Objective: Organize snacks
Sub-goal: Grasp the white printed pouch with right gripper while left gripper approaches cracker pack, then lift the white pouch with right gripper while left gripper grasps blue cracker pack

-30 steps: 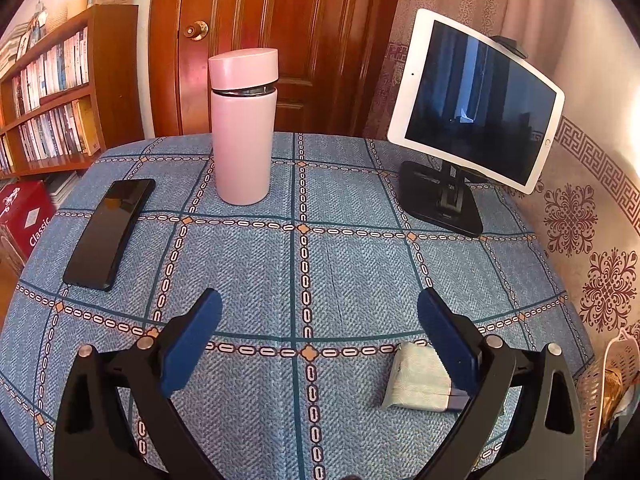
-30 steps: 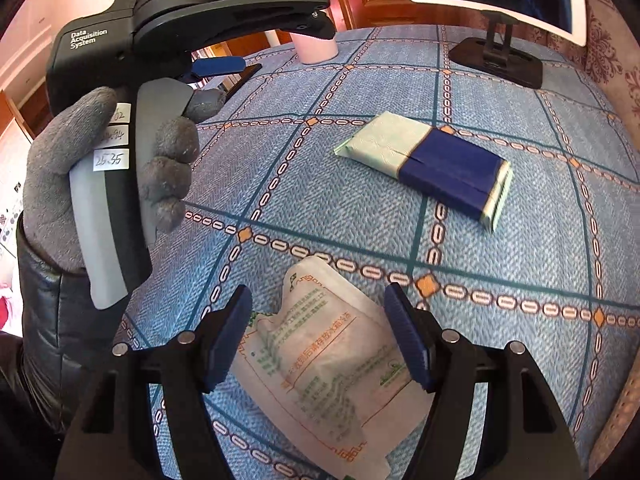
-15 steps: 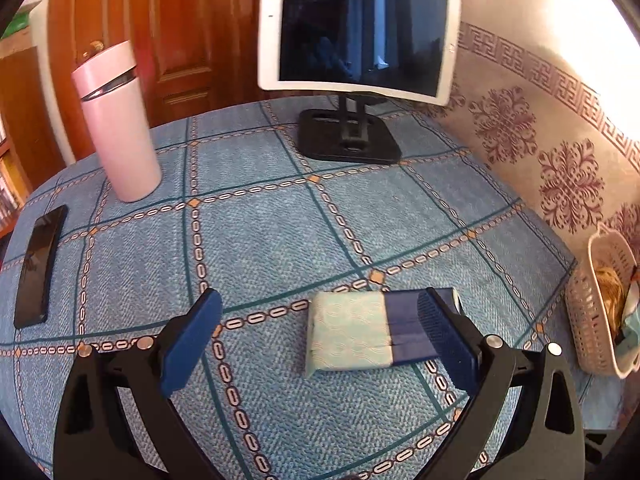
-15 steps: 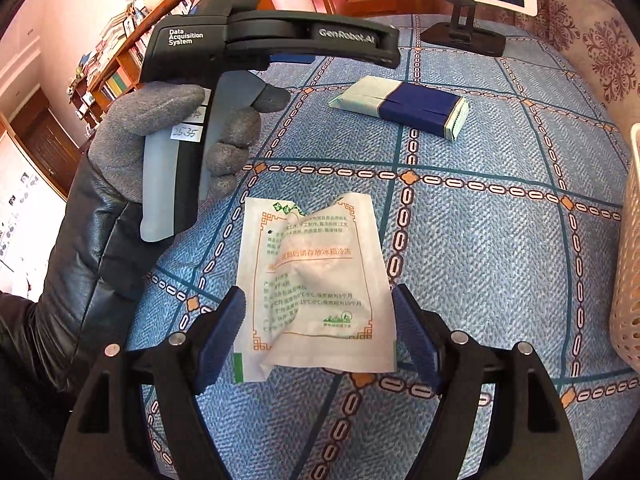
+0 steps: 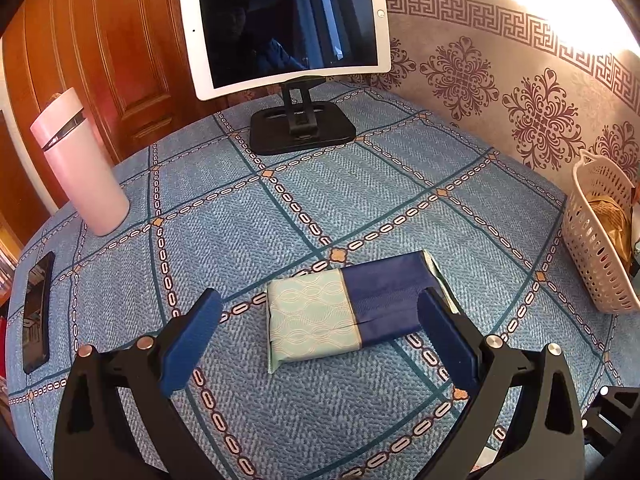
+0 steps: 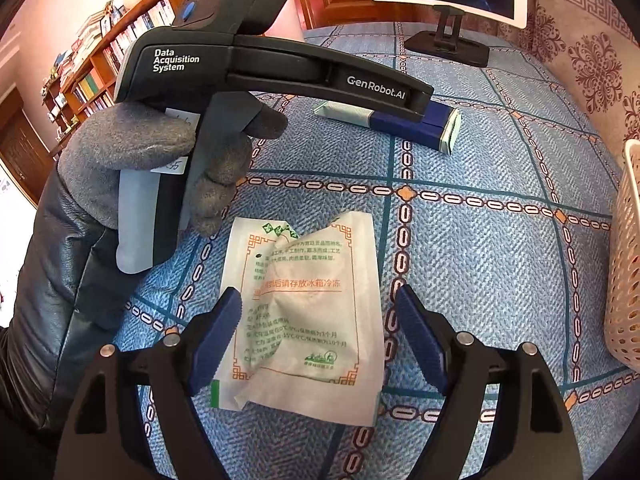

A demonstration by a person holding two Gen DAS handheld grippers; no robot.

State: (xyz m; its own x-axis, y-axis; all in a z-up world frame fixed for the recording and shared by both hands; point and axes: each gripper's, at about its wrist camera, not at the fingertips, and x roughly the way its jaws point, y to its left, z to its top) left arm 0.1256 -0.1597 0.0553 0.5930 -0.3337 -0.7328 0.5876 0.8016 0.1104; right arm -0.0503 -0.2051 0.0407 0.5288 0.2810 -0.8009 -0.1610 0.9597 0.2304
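A snack pack (image 5: 352, 312), half mint green and half navy blue, lies flat on the blue tablecloth (image 5: 360, 200). My left gripper (image 5: 320, 298) hovers over it, open, one finger on each side and neither pad touching. In the right wrist view the same pack (image 6: 436, 124) lies farther back, under the left tool, which a grey-gloved hand (image 6: 152, 152) holds. A crumpled white packet (image 6: 304, 312) with green and orange print lies between the fingers of my right gripper (image 6: 318, 298). Those jaws are opening and the pads do not press the packet.
A cream perforated basket (image 5: 596, 248) holding a golden wrapped item stands at the table's right edge, also in the right wrist view (image 6: 628, 264). A tablet on a black stand (image 5: 284, 20), a pink flask (image 5: 80, 164) and a black phone (image 5: 38, 312) sit farther off. Bookshelves (image 6: 100, 60) stand behind.
The left gripper swung right and sank, so the green-blue pack now lies between its fingers. The right gripper's jaws widened and it drew back along the white packet.
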